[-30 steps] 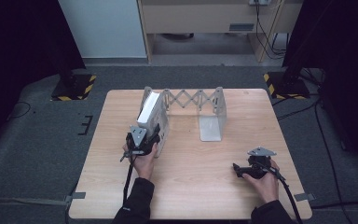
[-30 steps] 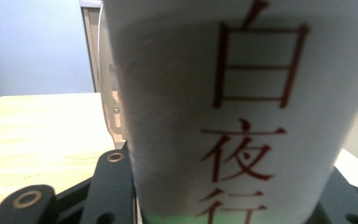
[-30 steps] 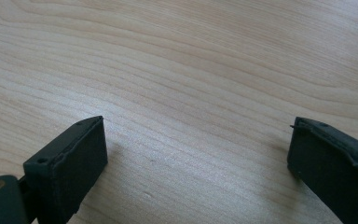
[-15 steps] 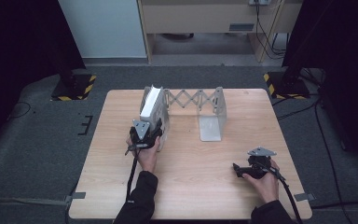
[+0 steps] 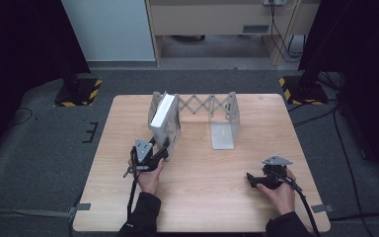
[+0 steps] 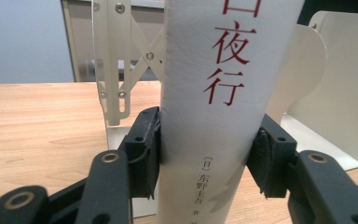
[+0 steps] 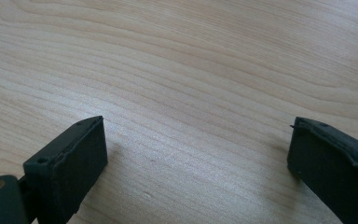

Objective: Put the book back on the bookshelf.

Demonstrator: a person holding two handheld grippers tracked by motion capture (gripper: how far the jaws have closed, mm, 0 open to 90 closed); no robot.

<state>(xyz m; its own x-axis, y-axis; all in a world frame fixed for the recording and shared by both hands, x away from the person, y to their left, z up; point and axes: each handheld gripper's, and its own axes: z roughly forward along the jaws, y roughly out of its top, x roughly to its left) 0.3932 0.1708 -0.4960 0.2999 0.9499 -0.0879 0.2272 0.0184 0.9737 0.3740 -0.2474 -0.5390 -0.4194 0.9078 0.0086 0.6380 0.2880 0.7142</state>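
A white book (image 5: 162, 114) with red characters on its spine (image 6: 223, 93) stands upright at the left end of a cream extendable book rack (image 5: 205, 104). My left gripper (image 5: 166, 147) reaches it from the near side. In the left gripper view the left gripper (image 6: 205, 161) is shut on the lower spine, one black pad (image 6: 145, 154) against each side. My right gripper (image 5: 250, 177) rests low over the table at the front right, held by a hand. In the right gripper view the right gripper (image 7: 196, 154) is open, with bare wood between the jaws.
The rack's scissor lattice (image 6: 121, 56) and its right end plate (image 5: 224, 129) stand on the wooden table (image 5: 202, 197). That plate (image 6: 331, 84) rises just right of the book. Dark floor, striped stand feet (image 5: 79, 94) and a cabinet lie beyond the table.
The left gripper pushed toward the rack, then drew back slightly toward the near edge. The book stays at the rack's left end. The right gripper has kept still.
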